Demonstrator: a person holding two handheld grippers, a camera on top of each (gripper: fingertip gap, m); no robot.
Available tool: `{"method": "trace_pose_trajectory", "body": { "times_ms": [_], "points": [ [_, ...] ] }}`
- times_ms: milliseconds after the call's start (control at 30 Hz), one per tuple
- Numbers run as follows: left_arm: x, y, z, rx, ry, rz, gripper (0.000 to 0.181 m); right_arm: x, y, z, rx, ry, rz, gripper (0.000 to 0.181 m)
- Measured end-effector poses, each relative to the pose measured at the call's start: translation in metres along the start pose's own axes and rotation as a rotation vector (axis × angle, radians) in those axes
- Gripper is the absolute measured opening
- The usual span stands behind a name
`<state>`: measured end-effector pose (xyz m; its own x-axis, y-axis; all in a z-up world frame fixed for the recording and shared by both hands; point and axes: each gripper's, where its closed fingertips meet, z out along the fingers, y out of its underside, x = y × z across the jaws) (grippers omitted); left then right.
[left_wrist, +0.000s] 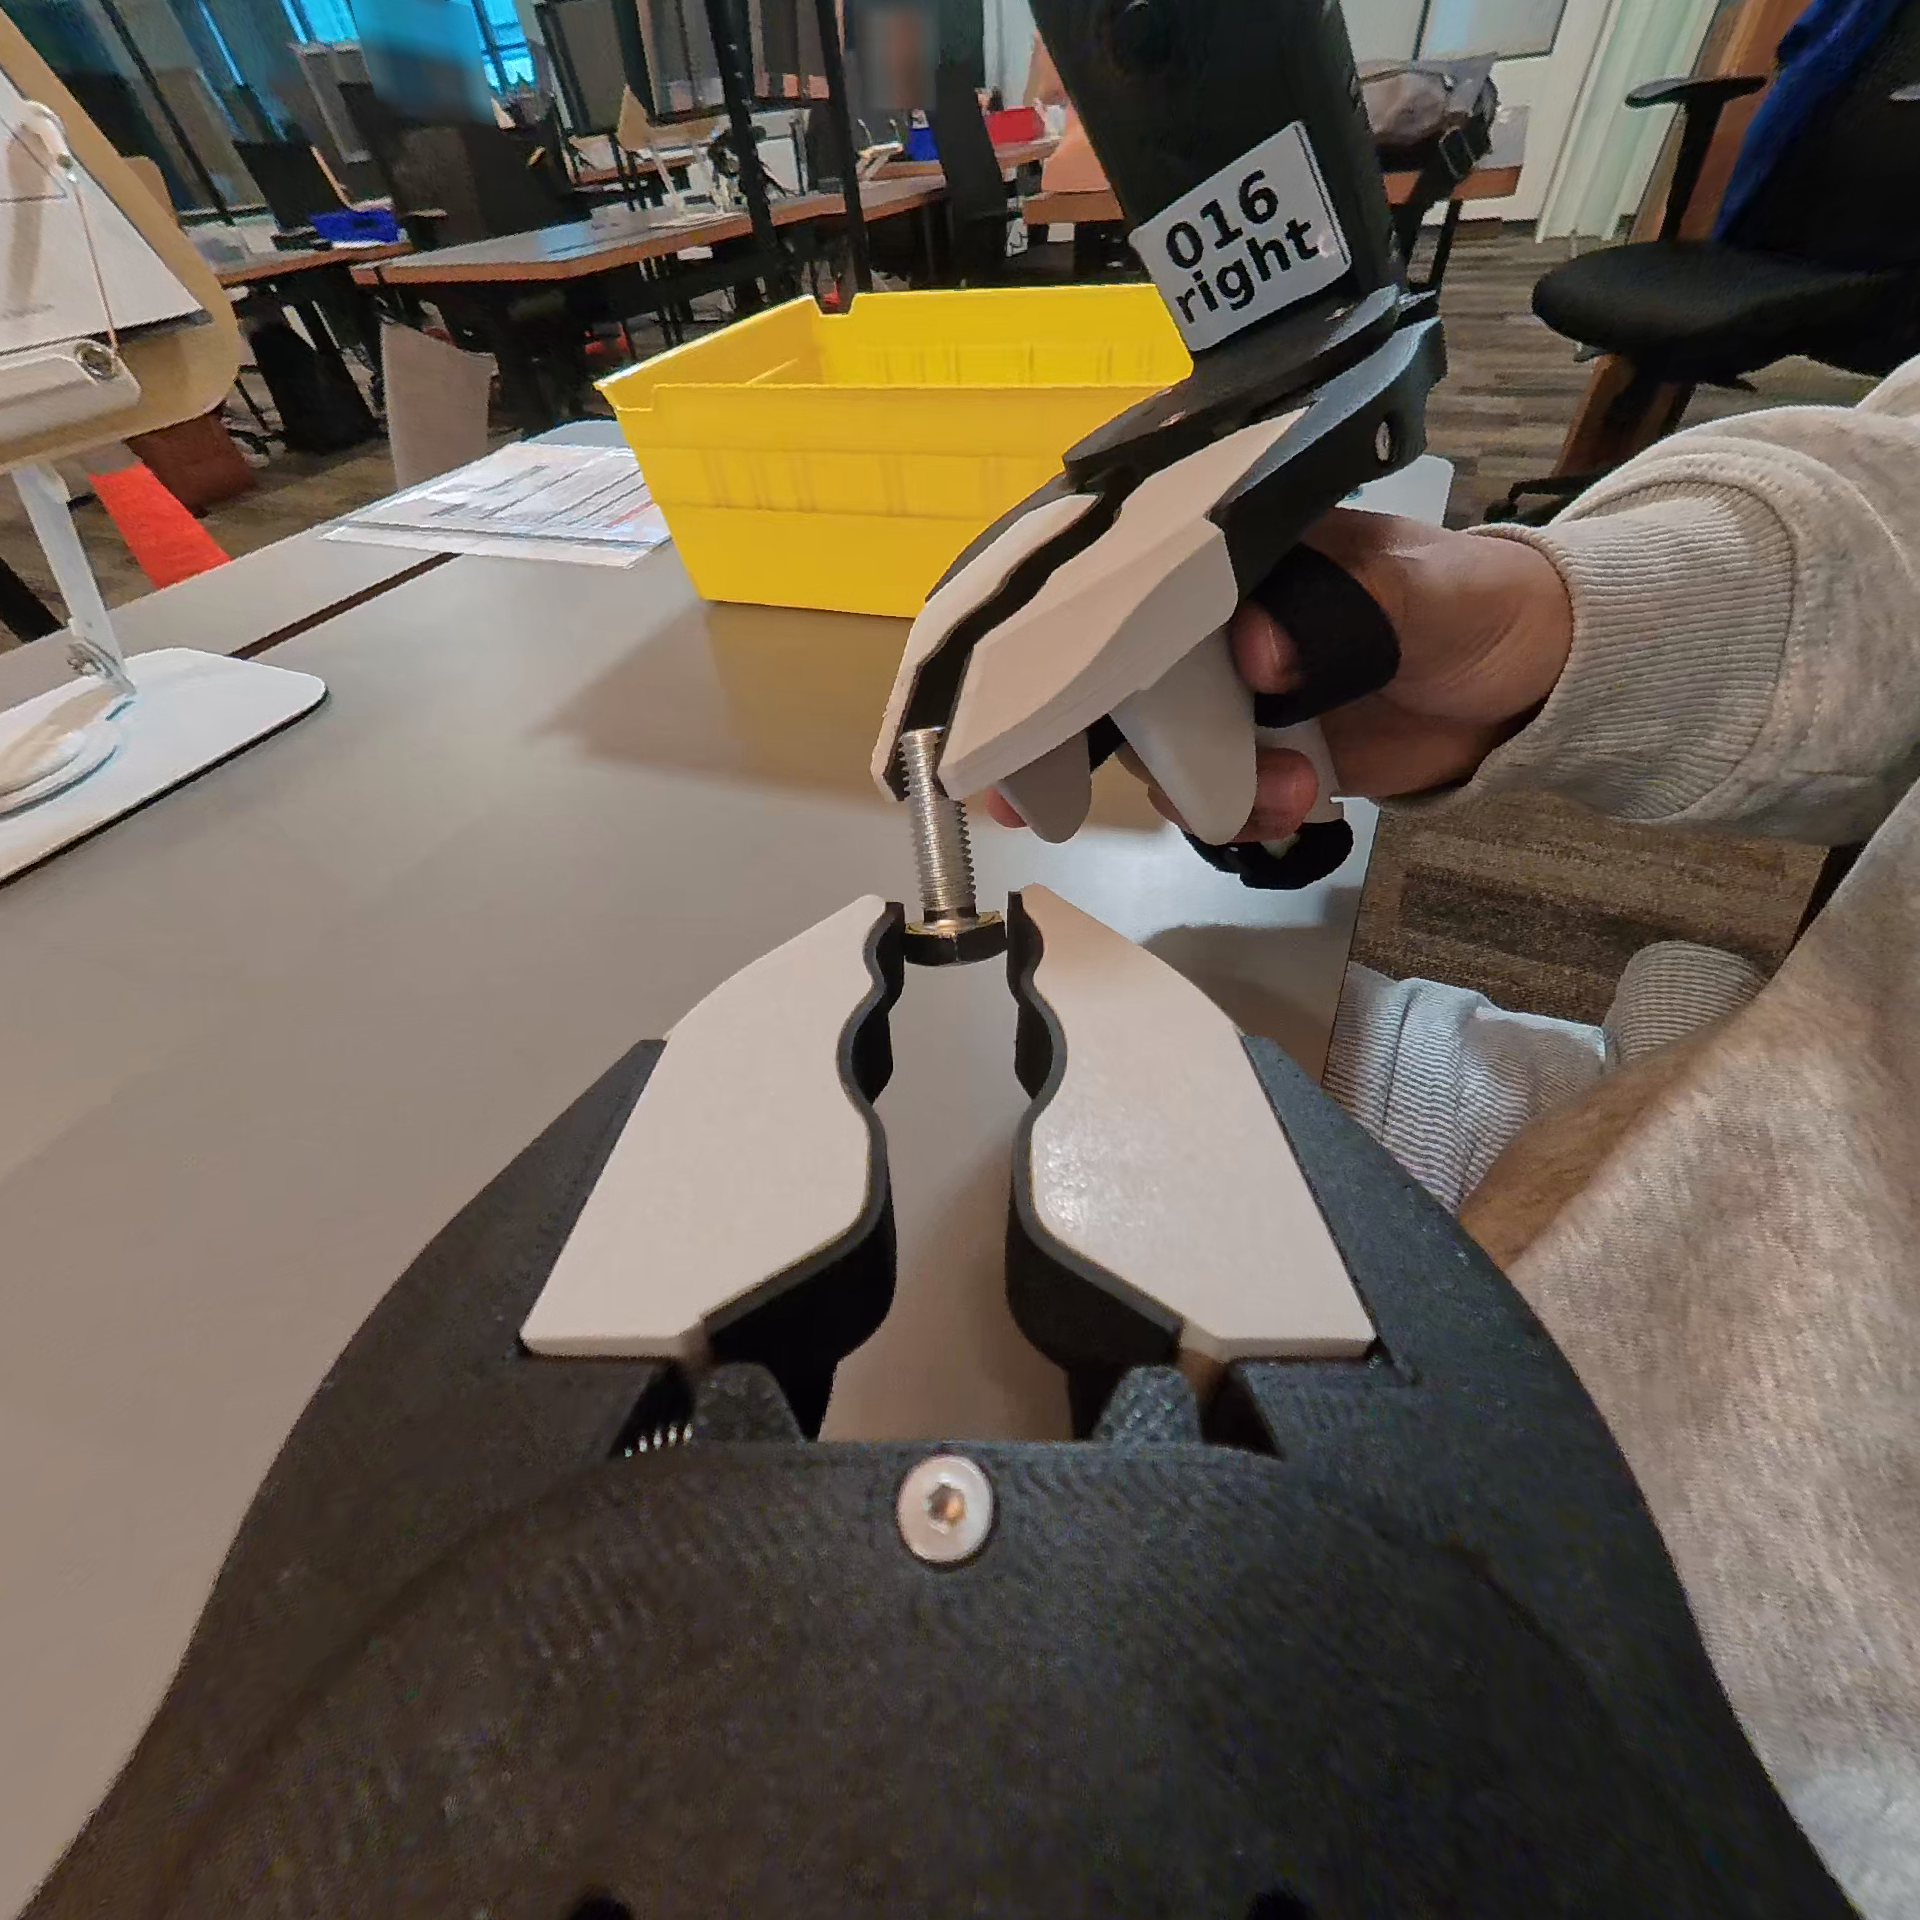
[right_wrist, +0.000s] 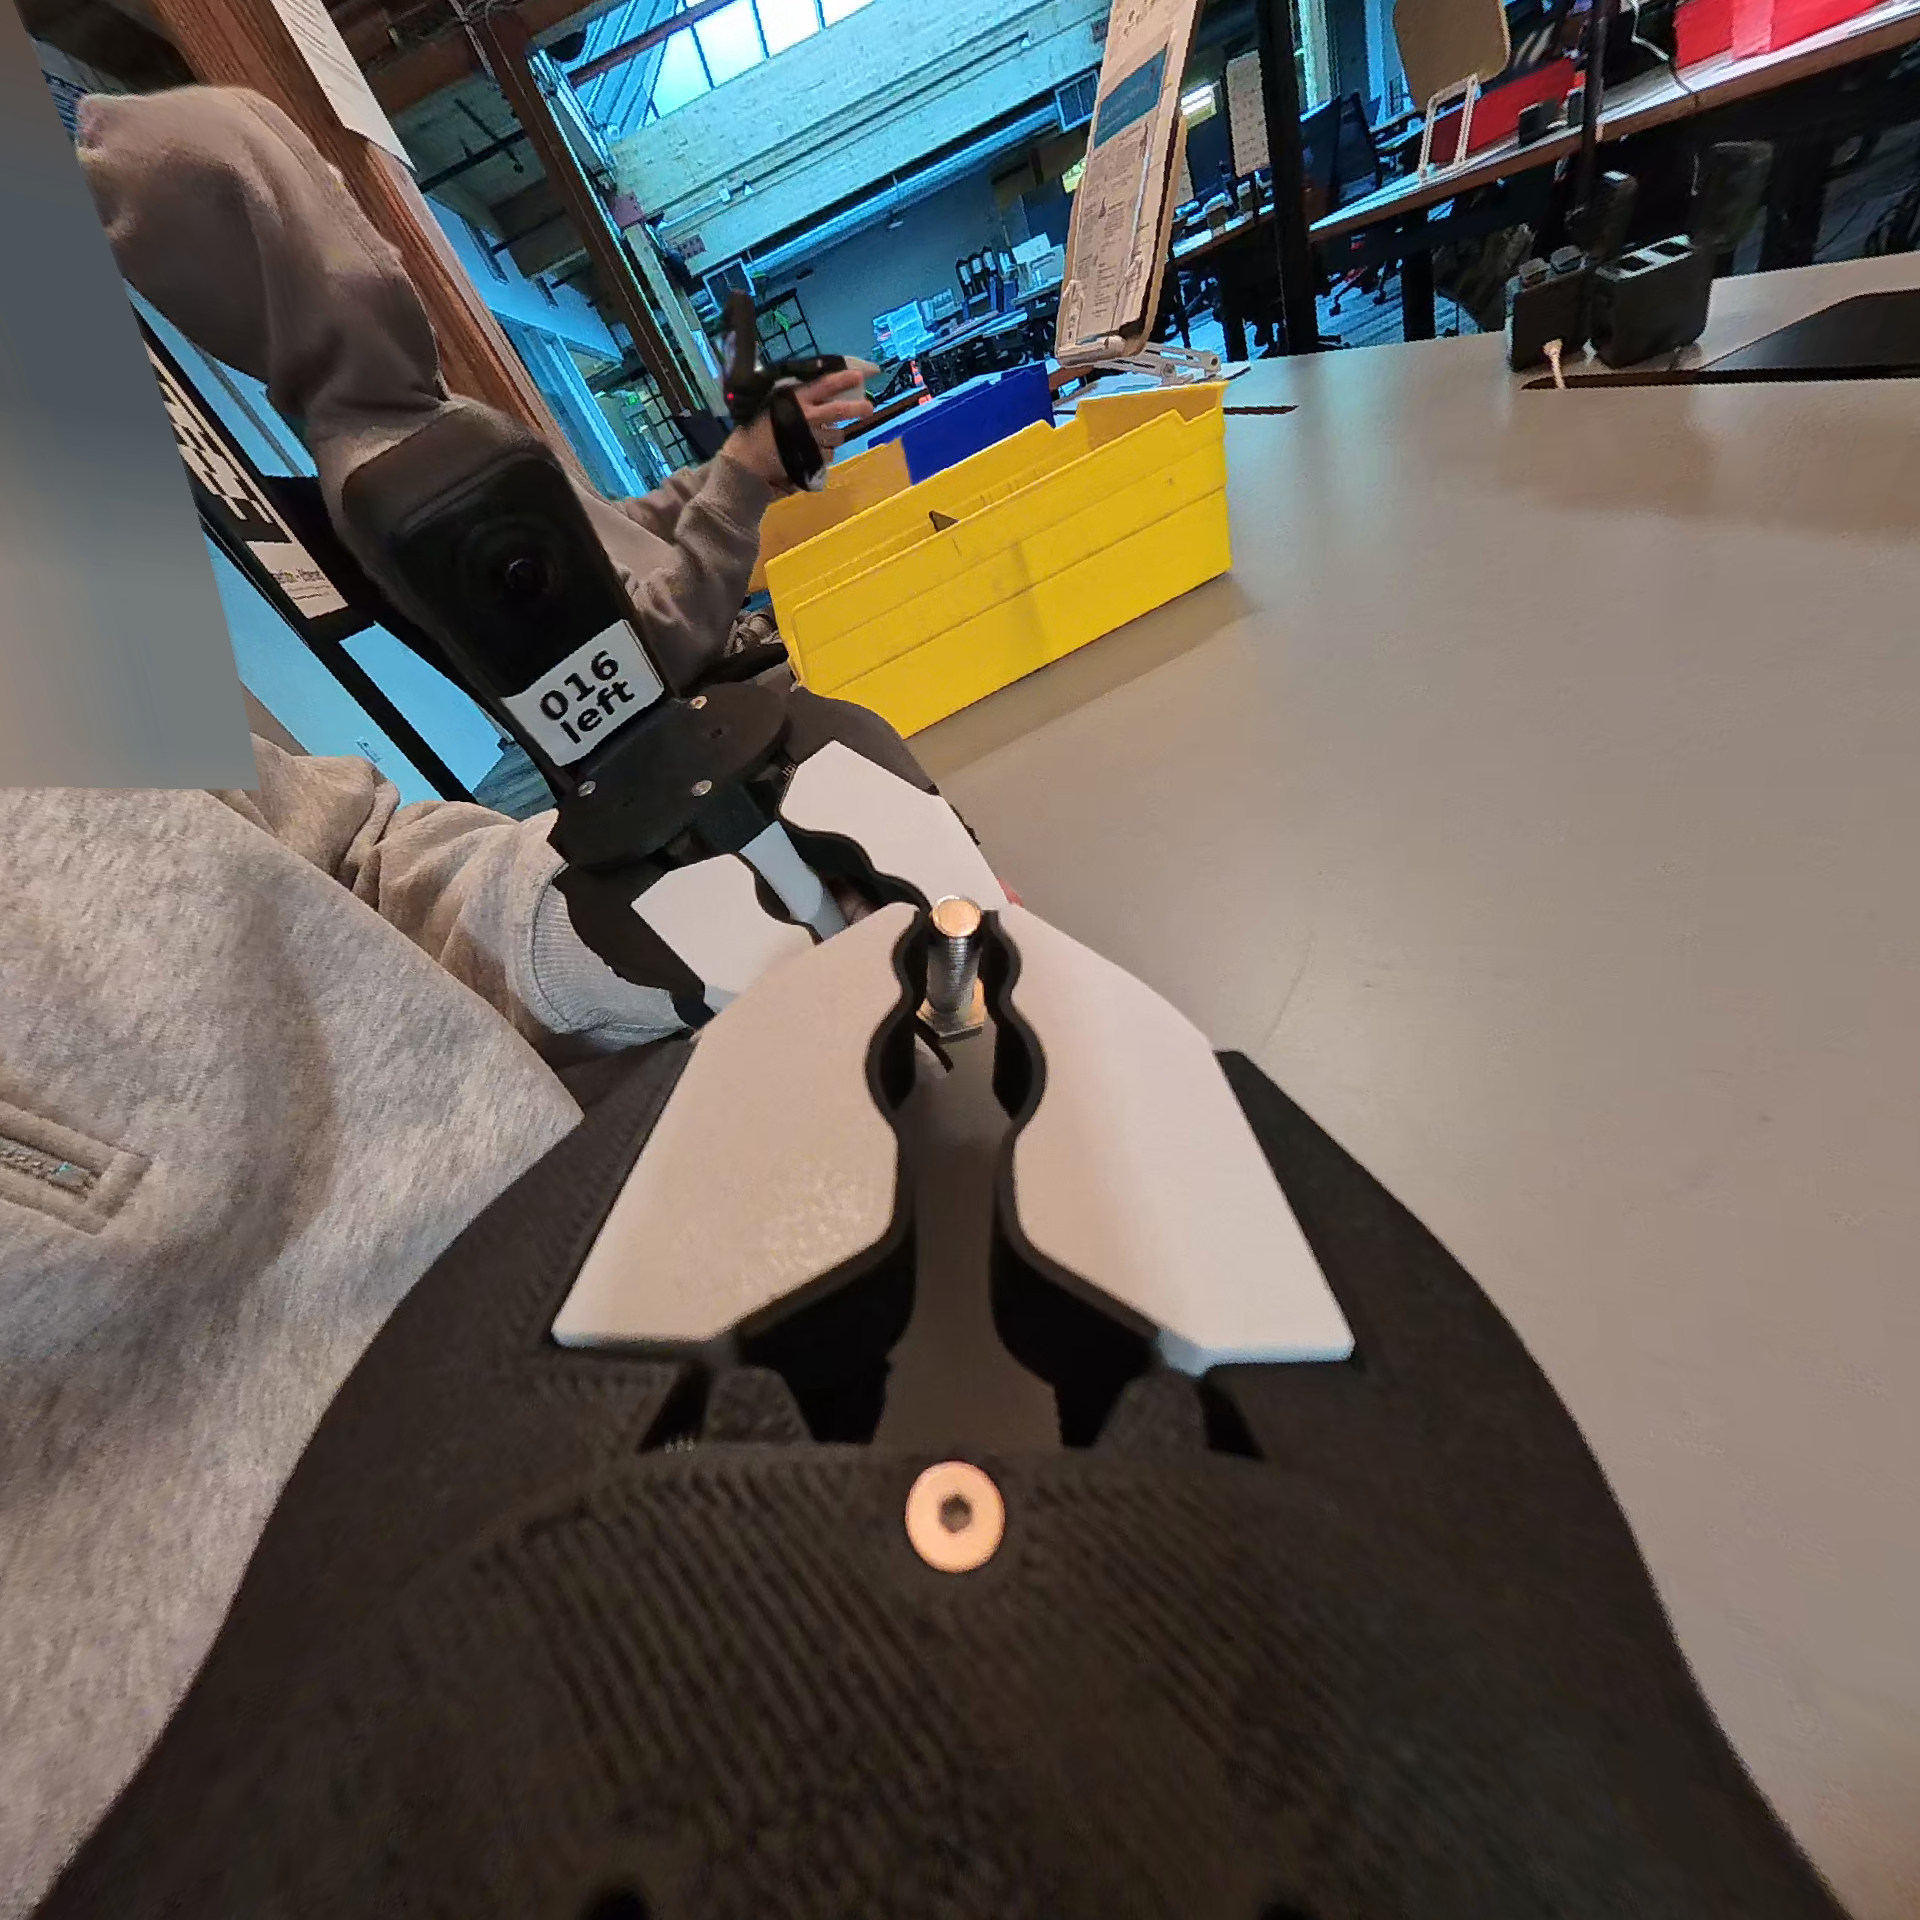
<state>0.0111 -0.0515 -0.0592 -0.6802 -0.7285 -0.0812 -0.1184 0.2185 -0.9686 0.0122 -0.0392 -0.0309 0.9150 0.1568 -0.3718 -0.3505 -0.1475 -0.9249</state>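
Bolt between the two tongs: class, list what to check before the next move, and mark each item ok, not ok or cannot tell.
1. Right tongs clamp the bolt at its threaded tip: ok.
2. Left tongs grip the dark nut at the bolt's base: ok.
3. Bolt upright, in line with the nut: ok.
4. Threads engaged in the nut: cannot tell.
5. Table bare beneath the bolt: ok.
6. Yellow bin apart from both tongs: ok.

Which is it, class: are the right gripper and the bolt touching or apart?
Touching. In the left wrist view the right gripper pinches the bolt's threaded end between its fingertips.
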Motion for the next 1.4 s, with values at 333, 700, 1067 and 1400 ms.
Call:
{"method": "trace_pose_trajectory", "body": {
  "times_ms": [333,700,1067,1400],
  "points": [
    [-0.002,0.000,0.000,0.000,-0.012,-0.012,0.019,0.000,0.000,0.000,-0.001,0.003,-0.008,0.010],
    [-0.005,-0.002,-0.001,0.013,-0.020,-0.024,0.019,0.000,-0.004,-0.001,0.029,-0.008,0.014,0.012],
    [-0.013,-0.008,-0.005,0.065,-0.015,-0.123,0.019,0.002,-0.008,-0.003,0.055,-0.008,0.032,0.015],
    [-0.021,-0.022,-0.013,0.189,0.029,-0.283,0.019,0.002,-0.007,-0.003,0.049,-0.007,0.027,0.015]
  ]
}}
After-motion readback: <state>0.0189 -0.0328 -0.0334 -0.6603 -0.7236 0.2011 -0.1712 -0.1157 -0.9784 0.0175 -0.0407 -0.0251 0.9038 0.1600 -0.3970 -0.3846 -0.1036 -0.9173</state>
